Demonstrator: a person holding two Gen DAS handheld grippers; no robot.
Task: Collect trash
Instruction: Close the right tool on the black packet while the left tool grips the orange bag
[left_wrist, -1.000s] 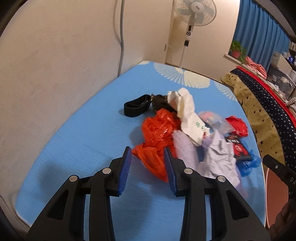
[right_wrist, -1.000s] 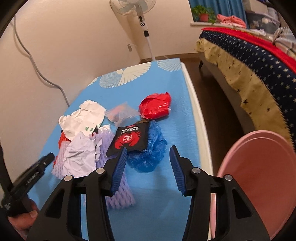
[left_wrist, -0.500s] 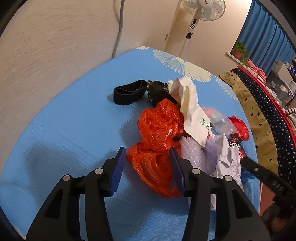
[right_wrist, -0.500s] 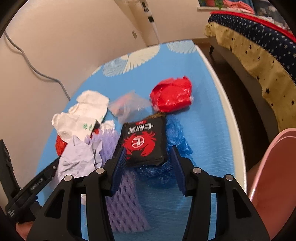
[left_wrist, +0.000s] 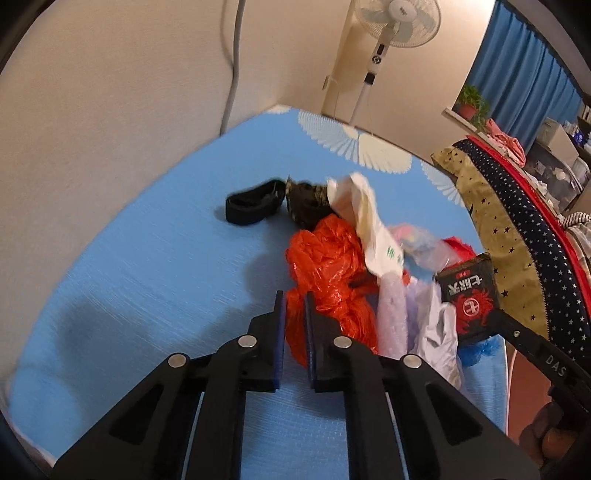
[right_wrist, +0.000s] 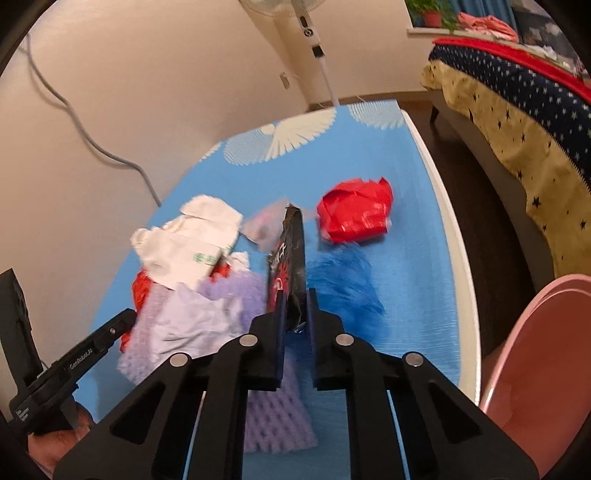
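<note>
Surface: trash is spread over a blue mat (left_wrist: 155, 280) patterned with white fans at its far end; a cream wall with a grey cable is seen beyond its left edge.
Landmark: the orange plastic bag (left_wrist: 325, 269) is taken as the reference; it lies crumpled near the middle of the mat.
Left gripper (left_wrist: 294, 306): its jaws have just been closing and are now drawn narrow, with the near fold of the orange plastic bag pinched between the blue pads.
Right gripper (right_wrist: 295, 306): its jaws have likewise just been closing and are clamped on the lower edge of a black snack packet (right_wrist: 290, 266), which is raised on edge, right of the orange plastic bag.
White bag (left_wrist: 369, 229): draped over the far right side of the orange plastic bag, green print showing.
Purple foam net (right_wrist: 273, 417): laid just right of the orange plastic bag, with a pale crumpled sheet (right_wrist: 192, 321) on top of it.
Blue netting (right_wrist: 343, 284): found further right, beneath and beside the packet.
Red crumpled wrapper (right_wrist: 354, 214): set at the far right of the pile, apart from the orange plastic bag.
Clear bag (right_wrist: 264, 225): seen between the white bag and the red wrapper, blurred.
Black strap (left_wrist: 251, 203): placed beyond the orange plastic bag to its left, beside a dark bundle (left_wrist: 306, 203).
Pink bin (right_wrist: 535, 373): stood off the mat's right edge, well right of the orange plastic bag.
Background: a standing fan (left_wrist: 388, 26), blue curtains and a star-patterned bedcover (right_wrist: 517, 110) are visible.
</note>
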